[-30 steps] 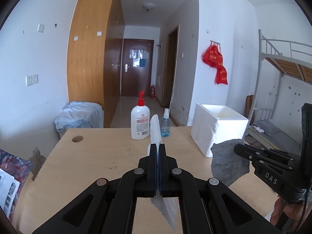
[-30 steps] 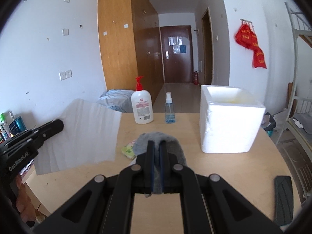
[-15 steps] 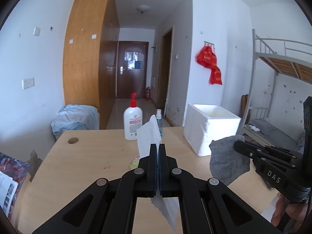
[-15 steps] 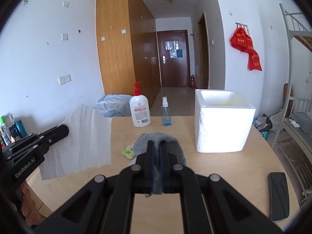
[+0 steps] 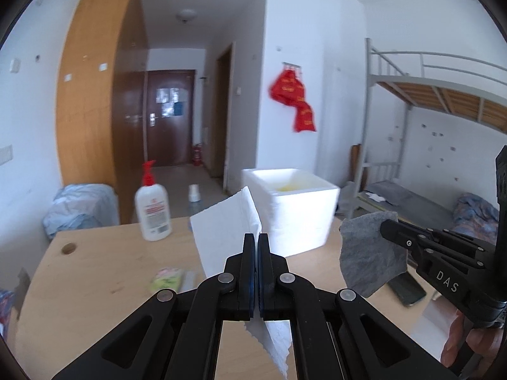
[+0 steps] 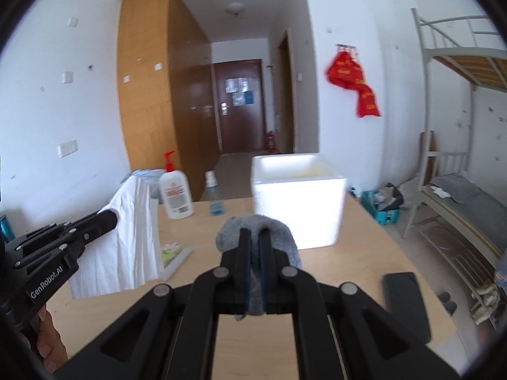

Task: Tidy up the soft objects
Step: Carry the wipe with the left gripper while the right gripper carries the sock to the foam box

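My left gripper (image 5: 256, 237) is shut on a white paper towel (image 5: 226, 228), which hangs above the wooden table (image 5: 95, 272). In the right wrist view the same towel (image 6: 126, 237) drapes from the left gripper (image 6: 109, 218). My right gripper (image 6: 253, 234) is shut on a grey cloth (image 6: 231, 232); seen from the left wrist it is a grey cloth (image 5: 370, 253) dangling at the right gripper (image 5: 388, 223). A white foam box (image 5: 298, 202), open on top, stands on the table just beyond both grippers. In the right wrist view the foam box (image 6: 301, 196) lies straight ahead.
A white pump bottle (image 5: 153, 202) with a red top stands at the table's far left. A small spray bottle (image 6: 215, 202) is beside it. A green-and-grey sponge (image 5: 166, 278) lies on the table. A dark phone (image 6: 405, 300) rests near the right edge. A bunk bed (image 5: 443, 101) stands right.
Both grippers have moved rightward with their loads, so the foam box now sits closer to the middle of each view. The towel and the cloth stay gripped.
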`<state>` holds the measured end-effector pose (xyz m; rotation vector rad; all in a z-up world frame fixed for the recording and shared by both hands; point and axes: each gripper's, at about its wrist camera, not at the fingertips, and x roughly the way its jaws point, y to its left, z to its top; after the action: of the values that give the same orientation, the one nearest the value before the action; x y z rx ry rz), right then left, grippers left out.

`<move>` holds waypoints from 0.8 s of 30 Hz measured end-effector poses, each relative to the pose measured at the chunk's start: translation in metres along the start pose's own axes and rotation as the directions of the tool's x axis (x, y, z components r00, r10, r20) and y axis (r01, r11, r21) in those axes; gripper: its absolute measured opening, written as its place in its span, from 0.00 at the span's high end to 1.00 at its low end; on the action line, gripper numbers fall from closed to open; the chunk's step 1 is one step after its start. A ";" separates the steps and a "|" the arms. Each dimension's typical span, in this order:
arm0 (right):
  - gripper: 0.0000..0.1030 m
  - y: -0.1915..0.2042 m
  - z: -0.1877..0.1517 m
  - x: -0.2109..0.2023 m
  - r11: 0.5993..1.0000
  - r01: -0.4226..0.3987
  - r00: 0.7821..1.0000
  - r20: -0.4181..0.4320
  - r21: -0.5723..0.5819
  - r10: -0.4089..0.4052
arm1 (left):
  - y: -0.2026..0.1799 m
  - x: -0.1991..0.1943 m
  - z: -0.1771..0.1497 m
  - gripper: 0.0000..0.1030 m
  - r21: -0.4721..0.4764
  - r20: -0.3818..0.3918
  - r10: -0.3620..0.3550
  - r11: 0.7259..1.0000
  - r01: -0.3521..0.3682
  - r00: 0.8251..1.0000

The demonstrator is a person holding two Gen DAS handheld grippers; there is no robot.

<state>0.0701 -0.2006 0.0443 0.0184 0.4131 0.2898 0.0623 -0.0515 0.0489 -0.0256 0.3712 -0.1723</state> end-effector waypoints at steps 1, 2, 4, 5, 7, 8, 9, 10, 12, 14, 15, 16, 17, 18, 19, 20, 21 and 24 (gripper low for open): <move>0.93 -0.005 0.000 -0.003 1.000 0.018 1.000 0.005 0.008 -0.018 | -0.004 0.003 0.001 0.99 0.004 -0.002 -0.013 1.000 0.013 1.000; 0.93 -0.009 0.000 -0.004 0.999 0.032 0.999 0.006 0.013 -0.032 | -0.011 0.006 0.003 0.99 0.013 -0.003 -0.036 0.999 0.036 0.999; 0.93 -0.018 0.002 -0.009 0.997 0.067 0.998 0.015 0.028 -0.067 | -0.021 0.010 0.006 0.99 0.027 0.002 -0.059 0.998 0.059 0.998; 0.93 -0.022 0.002 -0.011 0.996 0.082 0.996 0.018 0.032 -0.082 | -0.024 0.011 0.006 0.99 0.031 0.003 -0.069 0.997 0.069 0.998; 0.93 -0.028 0.003 -0.014 0.994 0.103 0.994 0.023 0.041 -0.104 | -0.030 0.014 0.008 0.99 0.038 0.008 -0.089 0.995 0.089 0.996; 0.93 -0.031 0.004 -0.015 0.992 0.114 0.993 0.024 0.043 -0.116 | -0.033 0.016 0.009 0.99 0.042 0.009 -0.097 0.994 0.097 0.995; 0.93 -0.031 0.004 -0.015 0.992 0.121 0.992 0.025 0.045 -0.122 | -0.035 0.016 0.009 0.99 0.042 0.009 -0.106 0.994 0.105 0.994; 0.93 -0.033 0.004 -0.015 0.991 0.126 0.992 0.024 0.049 -0.127 | -0.036 0.018 0.010 0.99 0.041 0.010 -0.112 0.993 0.112 0.994; 0.93 -0.035 0.005 -0.014 0.990 0.132 0.991 0.025 0.051 -0.134 | -0.037 0.022 0.011 0.99 0.041 0.009 -0.114 0.993 0.114 0.993; 0.93 -0.035 0.005 -0.011 0.990 0.133 0.991 0.024 0.055 -0.135 | -0.036 0.024 0.012 0.99 0.038 0.009 -0.115 0.993 0.114 0.993; 0.93 -0.035 0.006 -0.009 0.990 0.133 0.991 0.023 0.055 -0.134 | -0.036 0.025 0.013 0.99 0.038 0.010 -0.112 0.993 0.112 0.994; 0.93 -0.036 0.006 -0.008 0.990 0.131 0.991 0.023 0.056 -0.133 | -0.036 0.027 0.014 0.99 0.038 0.010 -0.109 0.993 0.109 0.994; 0.93 -0.036 0.007 -0.005 0.990 0.128 0.991 0.024 0.057 -0.129 | -0.035 0.029 0.015 0.99 0.036 0.009 -0.109 0.993 0.109 0.994; 0.93 -0.036 0.008 -0.003 0.990 0.127 0.992 0.023 0.055 -0.128 | -0.034 0.031 0.016 0.99 0.038 0.007 -0.108 0.994 0.107 0.994; 0.93 -0.035 0.008 -0.004 0.991 0.124 0.992 0.024 0.055 -0.126 | -0.034 0.033 0.017 0.99 0.039 0.008 -0.104 0.994 0.103 0.995; 0.93 -0.035 0.008 -0.003 0.991 0.123 0.992 0.025 0.053 -0.125 | -0.034 0.035 0.019 0.99 0.038 0.012 -0.104 0.994 0.103 0.995; 0.93 -0.036 0.010 -0.001 0.991 0.122 0.992 0.027 0.051 -0.124 | -0.034 0.036 0.020 0.99 0.039 0.014 -0.102 0.994 0.101 0.995; 0.93 -0.040 0.014 0.004 0.992 0.118 0.992 0.035 0.050 -0.120 | -0.036 0.043 0.026 0.99 0.045 0.020 -0.096 0.995 0.095 0.995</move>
<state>0.0901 -0.2374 0.0524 0.0458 0.3822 0.1620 0.1055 -0.0949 0.0592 -0.0022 0.3439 -0.2742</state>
